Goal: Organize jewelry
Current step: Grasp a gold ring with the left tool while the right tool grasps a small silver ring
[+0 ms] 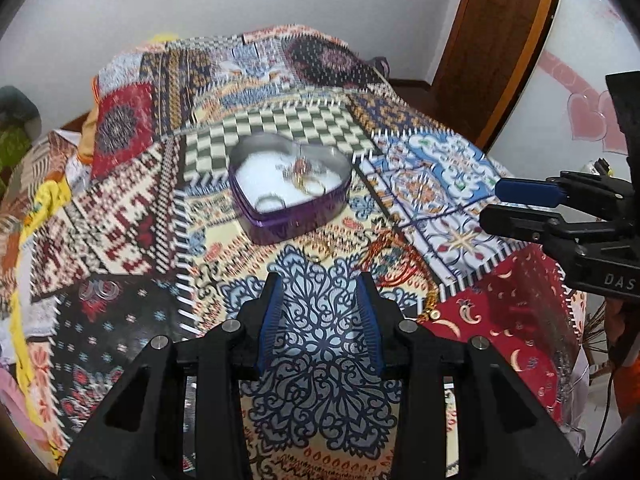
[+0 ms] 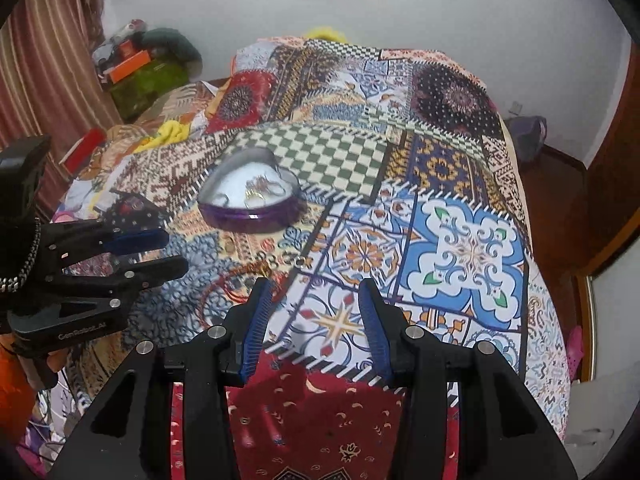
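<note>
A purple heart-shaped tin (image 1: 296, 220) with a white lining sits on the patterned bedspread (image 1: 136, 216); rings and earrings (image 1: 304, 178) lie inside it. It also shows in the right wrist view (image 2: 256, 220). A gold ring (image 1: 318, 250) and a red-and-gold necklace (image 1: 400, 260) lie on the cloth in front of the tin. The necklace (image 2: 236, 288) and a small ring (image 2: 299, 261) show in the right wrist view. My left gripper (image 1: 320, 284) is open and empty, short of the ring. My right gripper (image 2: 314, 290) is open and empty, beside the necklace.
The bed fills both views, with a folded blanket (image 1: 288, 64) at its far end. Clear bangles (image 1: 98, 290) lie on the cloth at left. Clutter and a striped curtain (image 2: 44, 64) stand left of the bed. A wooden door (image 1: 492, 40) is to the right.
</note>
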A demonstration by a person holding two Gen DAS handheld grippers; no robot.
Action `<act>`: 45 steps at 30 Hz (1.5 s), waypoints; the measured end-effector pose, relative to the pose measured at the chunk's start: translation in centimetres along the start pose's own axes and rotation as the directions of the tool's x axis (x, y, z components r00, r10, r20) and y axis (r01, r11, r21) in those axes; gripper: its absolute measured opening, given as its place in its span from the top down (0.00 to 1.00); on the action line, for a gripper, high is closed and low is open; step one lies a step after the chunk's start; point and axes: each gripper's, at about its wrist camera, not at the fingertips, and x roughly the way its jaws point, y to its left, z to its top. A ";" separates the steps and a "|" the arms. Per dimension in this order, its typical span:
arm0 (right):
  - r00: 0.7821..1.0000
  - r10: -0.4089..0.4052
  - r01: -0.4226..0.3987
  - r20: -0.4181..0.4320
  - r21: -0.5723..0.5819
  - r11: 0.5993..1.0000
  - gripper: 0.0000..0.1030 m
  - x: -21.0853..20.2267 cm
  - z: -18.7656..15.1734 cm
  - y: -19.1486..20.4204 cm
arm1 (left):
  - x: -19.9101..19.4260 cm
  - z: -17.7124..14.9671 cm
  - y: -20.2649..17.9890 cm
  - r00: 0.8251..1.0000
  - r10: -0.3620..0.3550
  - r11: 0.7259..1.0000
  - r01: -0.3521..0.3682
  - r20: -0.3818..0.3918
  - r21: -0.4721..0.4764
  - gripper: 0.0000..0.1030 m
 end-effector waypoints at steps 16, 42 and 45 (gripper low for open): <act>0.996 0.000 -0.002 -0.093 -0.016 1.000 0.60 4.9 0.3 -1.4 | 3.9 1.6 0.8 0.999 -0.037 0.999 0.037 -0.011 -0.033 0.64; 0.996 0.036 -0.048 -0.077 -0.150 0.988 0.81 8.1 1.5 1.0 | 4.7 1.4 1.6 0.999 -0.038 0.998 0.038 0.011 -0.040 0.80; 0.996 0.039 -0.050 -0.077 -0.153 0.987 0.90 8.2 1.5 1.2 | 4.5 1.4 1.3 1.000 -0.022 0.999 0.022 0.015 -0.023 0.80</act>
